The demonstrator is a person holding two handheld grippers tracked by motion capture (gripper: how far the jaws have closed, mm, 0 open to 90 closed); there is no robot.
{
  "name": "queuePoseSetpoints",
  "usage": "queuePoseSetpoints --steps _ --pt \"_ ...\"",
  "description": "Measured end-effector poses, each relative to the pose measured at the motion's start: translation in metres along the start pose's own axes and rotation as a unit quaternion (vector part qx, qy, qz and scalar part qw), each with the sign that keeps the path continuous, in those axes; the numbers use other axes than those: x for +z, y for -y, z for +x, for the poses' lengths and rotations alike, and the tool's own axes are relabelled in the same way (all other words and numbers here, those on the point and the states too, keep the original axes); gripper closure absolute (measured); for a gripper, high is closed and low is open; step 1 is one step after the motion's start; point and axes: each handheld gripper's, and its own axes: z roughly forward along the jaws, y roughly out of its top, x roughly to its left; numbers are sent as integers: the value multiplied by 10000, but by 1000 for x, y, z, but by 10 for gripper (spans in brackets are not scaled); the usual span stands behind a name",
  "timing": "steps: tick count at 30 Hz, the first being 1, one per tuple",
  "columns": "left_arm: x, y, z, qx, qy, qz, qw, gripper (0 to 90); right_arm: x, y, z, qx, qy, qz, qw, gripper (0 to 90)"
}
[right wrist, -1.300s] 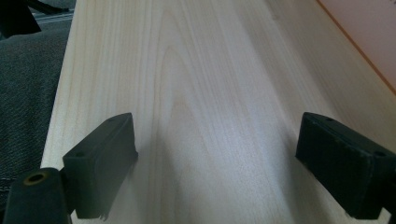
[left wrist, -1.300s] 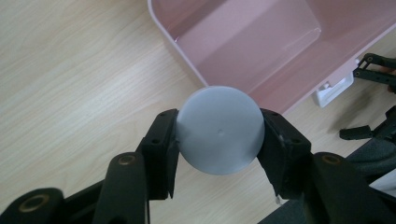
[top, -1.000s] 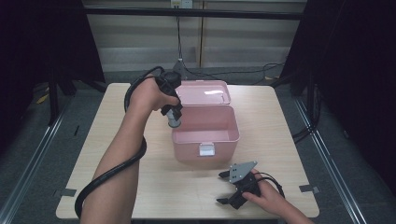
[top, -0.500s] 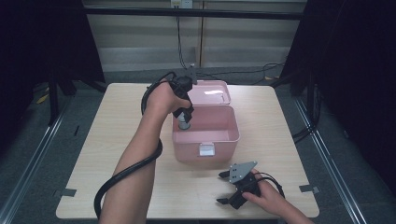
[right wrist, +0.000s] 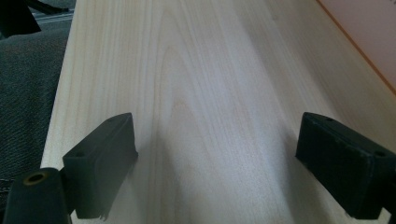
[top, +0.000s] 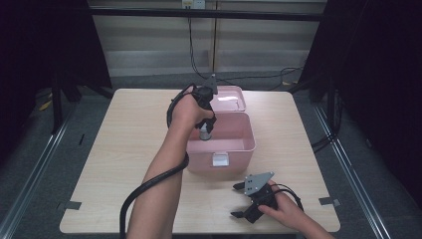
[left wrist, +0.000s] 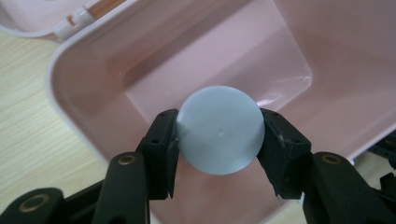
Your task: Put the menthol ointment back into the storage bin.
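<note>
Nearest to us, at the front right of the bench [top: 124, 149], we see the right hand-held gripper [top: 240, 200] lying low on the wood under the person's right hand [top: 283, 209], its grey three-cornered plate on top. In the right gripper view its two black jaws stand wide apart with bare light wood between them, and a strip of pink shows at the upper right corner.

A little farther in, near the middle of the bench, sits the pink box [top: 234, 152], open, with a small white label on its front wall. Its lid [top: 234, 99] lies folded back on the far side.

Over the box's left part we see the left hand [top: 186, 112] holding the left hand-held gripper [top: 205, 130] pointed down into the opening, its cable trailing back along the forearm. In the left gripper view its jaws are clamped on a pale grey-blue round object [left wrist: 219, 136], one pad on each side of it. The object hangs over the box's smooth interior; we cannot tell whether it touches the floor of the box.

Beyond the bench, cables run along the floor below a pale wall.
</note>
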Motion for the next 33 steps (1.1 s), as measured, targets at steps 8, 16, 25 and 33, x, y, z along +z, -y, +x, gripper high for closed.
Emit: queuePoseSetpoints --steps 8,16,25,33 --pt "18 -5 1 -112 -52 52 9999 507 0 0 0 -7 1 -2 10000 112" --pt "32 -7 3 -241 -78 50 9997 507 0 0 0 -17 9 -3 10000 112" --pt "47 -9 7 -396 -114 45 9991 507 0 0 0 -5 6 2 10000 112" --pt "58 -9 11 -368 -173 26 9992 507 0 0 0 -21 16 -9 10000 112"
